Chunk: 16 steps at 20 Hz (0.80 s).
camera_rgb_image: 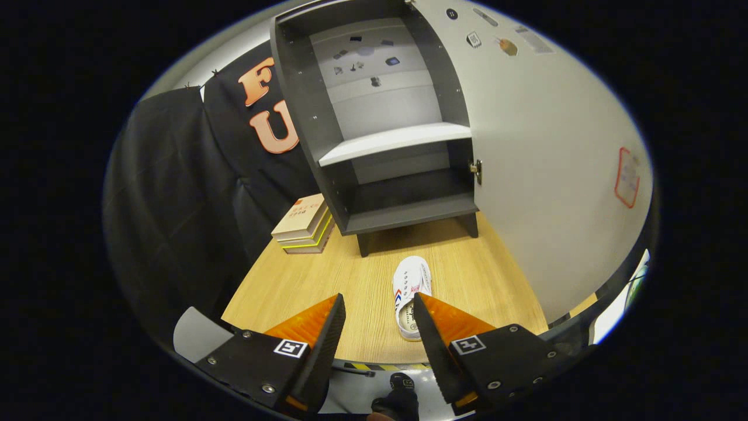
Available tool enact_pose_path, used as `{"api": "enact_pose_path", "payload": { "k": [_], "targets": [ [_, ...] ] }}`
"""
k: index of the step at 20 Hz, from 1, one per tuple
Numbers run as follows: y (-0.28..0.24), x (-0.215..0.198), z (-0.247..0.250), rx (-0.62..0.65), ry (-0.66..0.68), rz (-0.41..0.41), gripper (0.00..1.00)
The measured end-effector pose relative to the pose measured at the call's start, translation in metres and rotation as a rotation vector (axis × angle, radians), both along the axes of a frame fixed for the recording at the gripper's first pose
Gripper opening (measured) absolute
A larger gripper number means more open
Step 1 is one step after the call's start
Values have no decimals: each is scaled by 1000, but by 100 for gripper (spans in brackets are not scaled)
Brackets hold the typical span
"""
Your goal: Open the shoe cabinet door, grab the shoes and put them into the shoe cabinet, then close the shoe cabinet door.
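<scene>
The grey shoe cabinet (374, 123) stands at the far end of the wooden table (292, 286), its door (543, 164) swung wide open to the right. Inside I see a white shelf (397, 141) and a bare bottom compartment (409, 196). A white shoe (411, 294) with red and blue marks lies on the table in front of the cabinet, toe toward it. My gripper (378, 307) is open above the near table edge. The shoe's heel end sits just beside the right finger (435, 333), not between the fingers. Nothing is held.
A stack of books (304, 225) lies on the table left of the cabinet's foot. Black cloth hangs along the left side. The open door walls off the right side of the table. A person's dark shoe (400, 397) shows on the floor below the table edge.
</scene>
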<state>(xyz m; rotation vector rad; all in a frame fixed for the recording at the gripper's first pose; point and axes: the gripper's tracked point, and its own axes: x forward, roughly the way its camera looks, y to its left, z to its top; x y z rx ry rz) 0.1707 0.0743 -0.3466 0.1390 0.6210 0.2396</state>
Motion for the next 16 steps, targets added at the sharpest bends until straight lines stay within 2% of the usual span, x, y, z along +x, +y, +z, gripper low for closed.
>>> {"api": "enact_pose_path", "payload": {
  "k": [5,11,16],
  "targets": [
    [11,27,-78,29,144,8,75],
    [16,53,-159,-20,266,33,75],
    [21,71,-205,-78,299,65,70]
  ]
}}
